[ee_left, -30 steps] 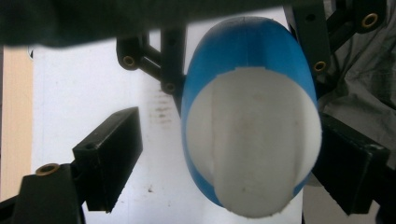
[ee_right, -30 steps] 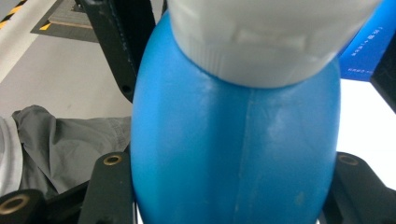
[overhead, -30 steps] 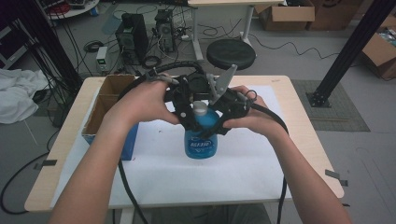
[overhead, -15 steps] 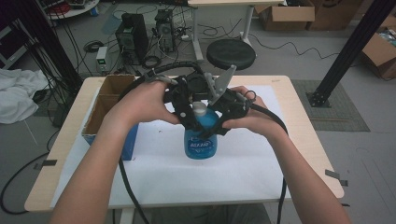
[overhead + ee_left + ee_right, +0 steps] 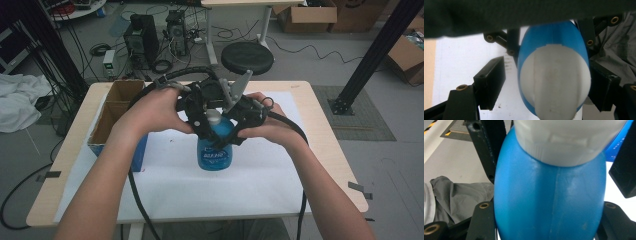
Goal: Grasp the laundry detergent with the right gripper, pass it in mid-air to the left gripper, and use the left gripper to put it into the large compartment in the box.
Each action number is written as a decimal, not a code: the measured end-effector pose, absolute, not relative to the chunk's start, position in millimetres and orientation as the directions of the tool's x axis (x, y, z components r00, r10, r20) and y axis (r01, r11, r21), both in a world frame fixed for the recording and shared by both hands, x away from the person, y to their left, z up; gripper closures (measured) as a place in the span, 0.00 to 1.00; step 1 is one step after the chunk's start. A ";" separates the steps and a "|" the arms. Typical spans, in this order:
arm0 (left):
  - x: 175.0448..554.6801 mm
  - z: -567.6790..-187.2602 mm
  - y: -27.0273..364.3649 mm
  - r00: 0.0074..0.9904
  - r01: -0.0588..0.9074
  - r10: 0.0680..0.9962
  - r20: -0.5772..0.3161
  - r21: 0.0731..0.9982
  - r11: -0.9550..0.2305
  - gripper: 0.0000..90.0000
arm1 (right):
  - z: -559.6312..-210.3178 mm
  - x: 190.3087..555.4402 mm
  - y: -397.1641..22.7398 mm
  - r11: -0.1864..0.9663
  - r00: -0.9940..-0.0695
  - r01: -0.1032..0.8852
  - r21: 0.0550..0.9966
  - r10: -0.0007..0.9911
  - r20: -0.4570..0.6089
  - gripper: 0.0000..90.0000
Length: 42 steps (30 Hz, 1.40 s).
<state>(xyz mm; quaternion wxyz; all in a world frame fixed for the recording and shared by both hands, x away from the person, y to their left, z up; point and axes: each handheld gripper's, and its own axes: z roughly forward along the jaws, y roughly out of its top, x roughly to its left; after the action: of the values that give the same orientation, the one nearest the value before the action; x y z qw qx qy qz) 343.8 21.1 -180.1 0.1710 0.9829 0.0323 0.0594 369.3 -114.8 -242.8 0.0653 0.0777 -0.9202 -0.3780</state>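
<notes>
Blue bottle (image 5: 214, 149) stands upright mid-tabletop (image 5: 320, 165) on the white sheet (image 5: 200, 190). Right tool (image 5: 239, 131) is clenched on the bottle body just under the white cap (image 5: 213, 117). Left tool (image 5: 201, 126) jaws have just been closing around the cap: one pad touches it, the other sits just off, so no grip yet. Open cardboard box (image 5: 112, 115) sits farther back at the left edge.

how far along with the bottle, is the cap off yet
Done: the right gripper clamps the blue bottle, upright on the white sheet. In hand: the left gripper jaws have just been closing around the white cap, one pad still clear. Left: grip it, probably unscrew.
</notes>
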 end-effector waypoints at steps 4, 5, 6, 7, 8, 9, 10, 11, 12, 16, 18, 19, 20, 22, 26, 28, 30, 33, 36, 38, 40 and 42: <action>343.3 -181.5 20.9 0.991 0.048 0.089 0.103 0.343 -0.938 0.28 | -243.1 370.0 -114.8 0.703 -0.980 -0.101 0.704 -0.193 0.052 0.48; 343.5 -181.5 21.0 0.991 0.044 0.085 0.106 0.343 -0.938 0.28 | -243.0 369.9 -114.7 0.703 -0.979 -0.101 0.704 -0.194 0.054 0.48; 343.3 -181.7 21.1 0.991 0.047 0.087 0.103 0.342 -0.939 0.29 | -243.2 369.8 -114.6 0.704 -0.980 -0.100 0.703 -0.193 0.055 0.48; 343.7 -181.4 21.4 0.991 0.042 0.083 0.106 0.336 -0.941 0.29 | -243.3 369.9 -114.5 0.705 -0.980 -0.100 0.702 -0.193 0.054 0.48; 343.7 -181.7 21.6 0.991 0.042 0.082 0.104 0.339 -0.940 0.30 | -243.6 370.0 -114.4 0.704 -0.980 -0.099 0.703 -0.191 0.054 0.48; 343.7 -181.6 21.8 0.991 0.041 0.081 0.104 0.338 -0.940 0.30 | -243.7 370.3 -114.4 0.705 -0.980 -0.098 0.702 -0.191 0.055 0.48; 343.6 -182.1 21.8 0.991 0.043 0.084 0.105 0.344 -0.938 0.30 | -243.7 370.2 -114.3 0.705 -0.980 -0.097 0.702 -0.190 0.055 0.48; 343.6 -182.1 21.8 0.991 0.043 0.084 0.105 0.344 -0.938 0.30 | -243.7 370.2 -114.3 0.705 -0.980 -0.097 0.702 -0.190 0.055 0.48; 343.4 -182.2 22.1 0.991 0.046 0.086 0.100 0.346 -0.937 0.31 | -243.7 370.1 -113.8 0.705 -0.981 -0.097 0.703 -0.189 0.053 0.48; 343.4 -182.7 23.1 0.992 0.048 0.086 0.095 0.350 -0.935 0.33 | -243.7 370.2 -113.2 0.704 -0.981 -0.097 0.703 -0.187 0.051 0.48; 343.6 -183.1 23.4 0.992 0.050 0.086 0.090 0.352 -0.935 0.33 | -243.7 370.2 -113.0 0.705 -0.981 -0.098 0.702 -0.186 0.050 0.48; 344.1 -183.1 23.5 0.993 0.046 0.082 0.088 0.352 -0.935 0.35 | -243.8 370.5 -112.8 0.707 -0.981 -0.097 0.700 -0.185 0.051 0.48; 343.9 -183.2 23.5 0.993 0.046 0.082 0.088 0.351 -0.935 0.36 | -244.3 371.7 -112.8 0.709 -0.983 -0.107 0.697 -0.182 0.034 0.48; 343.9 -182.8 23.9 0.993 0.045 0.080 0.088 0.351 -0.935 0.36 | -244.3 370.9 -112.8 0.709 -0.982 -0.093 0.699 -0.181 0.054 0.48; 344.2 -182.4 24.5 0.993 0.045 0.081 0.085 0.358 -0.933 0.40 | -243.9 372.8 -113.3 0.708 -0.984 -0.103 0.699 -0.176 0.033 0.48; 344.0 -182.5 24.4 0.993 0.045 0.079 0.083 0.358 -0.933 0.41 | -243.8 372.8 -113.3 0.709 -0.984 -0.102 0.698 -0.175 0.033 0.48; 344.6 -182.6 24.2 0.994 0.041 0.075 0.085 0.354 -0.934 0.42 | -243.8 371.8 -113.1 0.712 -0.983 -0.087 0.696 -0.173 0.054 0.48; 344.7 -182.9 24.2 0.993 0.045 0.079 0.084 0.352 -0.935 0.42 | -244.1 371.9 -112.8 0.715 -0.984 -0.087 0.694 -0.171 0.053 0.48; 344.0 -183.2 24.1 0.993 0.057 0.089 0.076 0.354 -0.934 0.42 | -244.2 372.4 -112.8 0.715 -0.984 -0.088 0.693 -0.172 0.053 0.48; 344.1 -183.2 24.0 0.993 0.051 0.085 0.083 0.347 -0.936 0.42 | -244.3 372.0 -112.5 0.717 -0.983 -0.086 0.691 -0.174 0.057 0.48; 344.5 -183.2 23.8 0.993 0.048 0.082 0.087 0.344 -0.938 0.42 | -245.0 373.3 -112.3 0.720 -0.985 -0.097 0.688 -0.169 0.038 0.48; 344.2 -183.7 23.5 0.993 0.051 0.084 0.084 0.340 -0.939 0.42 | -245.3 373.5 -112.0 0.723 -0.985 -0.098 0.684 -0.171 0.039 0.48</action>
<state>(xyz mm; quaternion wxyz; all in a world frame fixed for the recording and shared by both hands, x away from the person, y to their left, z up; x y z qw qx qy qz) 344.2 23.5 -183.7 0.1713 0.9834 0.0344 0.0487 373.5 -112.0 -245.3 0.0498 0.0726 -0.9267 -0.3652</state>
